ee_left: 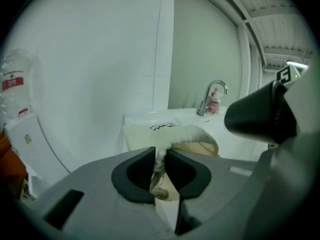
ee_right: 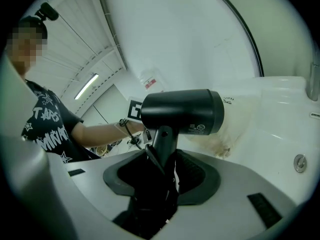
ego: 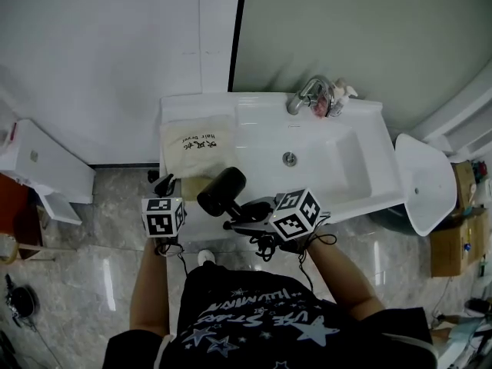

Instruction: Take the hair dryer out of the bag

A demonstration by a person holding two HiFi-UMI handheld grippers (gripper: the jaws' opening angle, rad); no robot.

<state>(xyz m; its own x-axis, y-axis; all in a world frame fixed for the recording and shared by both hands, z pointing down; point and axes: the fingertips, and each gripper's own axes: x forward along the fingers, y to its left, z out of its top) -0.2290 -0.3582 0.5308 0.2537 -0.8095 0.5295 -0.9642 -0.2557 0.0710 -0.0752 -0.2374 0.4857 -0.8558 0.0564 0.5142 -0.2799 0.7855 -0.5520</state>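
Two grippers meet at the front edge of a white washstand (ego: 261, 121), and I take them from the left. The left gripper (ego: 164, 184) (ee_left: 161, 169) has its jaws clenched on a bunched fold of the bag's rim, the cloth squeezed thin between the dark pads. The bag (ego: 198, 144) (ee_left: 145, 134), cream with black print on its face, lies flat on the washstand's left end, at about one o'clock from that gripper, with its mouth turned toward the person.

At three o'clock from the left gripper comes the hair dryer (ego: 221, 192) (ee_right: 182, 111), black and wholly out of the bag, held up just beside the bag's mouth. Its handle runs down toward four o'clock into the right gripper (ego: 247, 210) (ee_right: 162, 171), whose jaws stand wide and grasp that handle on both sides.

Further right, at one o'clock from the right gripper, sits the sunken basin (ego: 342, 167). The chrome faucet (ego: 310, 94) stands at its eleven o'clock on the back rim, with a small pinkish item (ego: 338, 98) just beside it.
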